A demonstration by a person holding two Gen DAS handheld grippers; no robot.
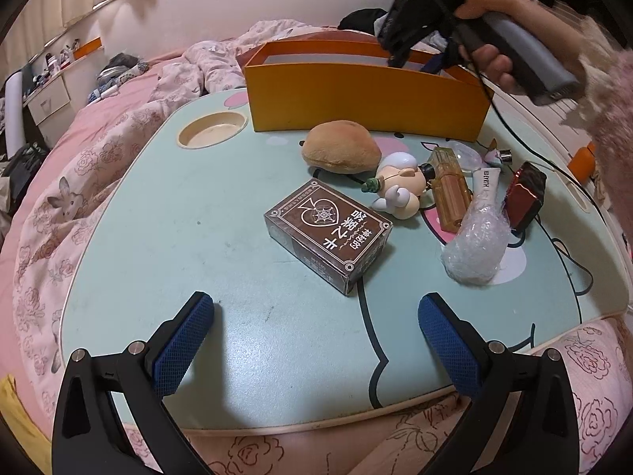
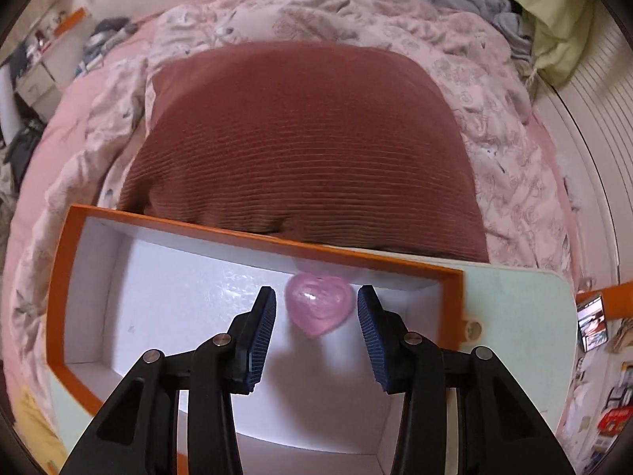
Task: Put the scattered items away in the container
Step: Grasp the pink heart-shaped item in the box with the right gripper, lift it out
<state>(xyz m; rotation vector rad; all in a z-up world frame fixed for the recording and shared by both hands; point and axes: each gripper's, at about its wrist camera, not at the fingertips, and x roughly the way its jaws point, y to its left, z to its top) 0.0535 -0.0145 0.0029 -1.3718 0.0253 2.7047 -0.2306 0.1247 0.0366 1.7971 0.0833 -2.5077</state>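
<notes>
An orange box (image 1: 356, 95) stands at the back of a pale green lap table (image 1: 198, 237). In front of it lie a brown card box (image 1: 328, 233), a tan plush bun (image 1: 340, 144), a small figurine (image 1: 397, 184), an amber bottle (image 1: 449, 190), a bubble-wrap bundle (image 1: 474, 245) and a red packet (image 1: 524, 194). My left gripper (image 1: 316, 316) is open above the table's near edge. My right gripper (image 2: 316, 312) is open over the orange box's white inside (image 2: 178, 308); a pink heart stone (image 2: 318, 304) sits between and below its pads, apart from them. The right gripper's body also shows in the left wrist view (image 1: 411, 19), above the box.
The table rests on a bed with pink floral bedding (image 1: 79, 182). A dark red cushion (image 2: 300, 138) lies just behind the box. A round cup recess (image 1: 211, 128) is at the table's back left. A black cable (image 1: 534, 150) runs across the table's right side.
</notes>
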